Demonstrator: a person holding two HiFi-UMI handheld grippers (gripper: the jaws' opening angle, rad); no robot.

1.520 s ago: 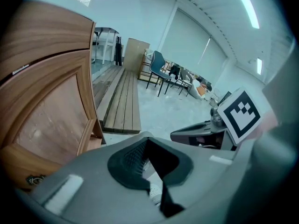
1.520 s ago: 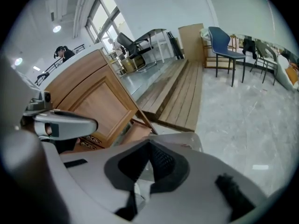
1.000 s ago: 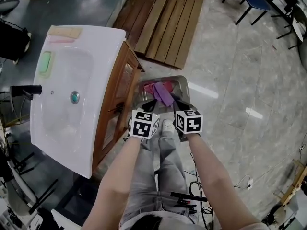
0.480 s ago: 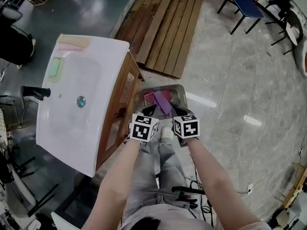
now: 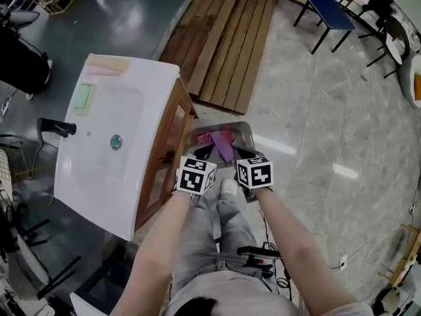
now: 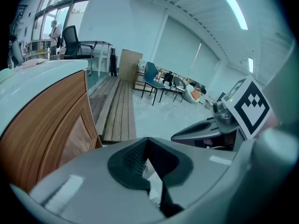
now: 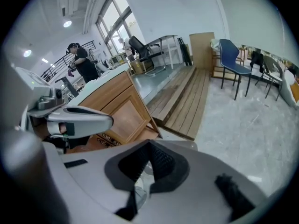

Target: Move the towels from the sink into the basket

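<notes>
Towels [image 5: 220, 139], one pink and one purple, lie crumpled in the shiny metal basket [image 5: 247, 125] on the stone floor, beside the wooden cabinet [image 5: 166, 158] that carries the smooth white sink [image 5: 99, 170]. Both bare forearms reach forward and down. The left gripper [image 5: 204, 151] and right gripper [image 5: 239, 153] hover side by side over the basket's near edge, the jaws of each pressed together with nothing between them.

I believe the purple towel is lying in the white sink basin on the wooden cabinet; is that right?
Not quite: the head view shows the purple towel lying in the shiny metal basket on the floor, next to a pink towel, not in the white sink basin.
</notes>
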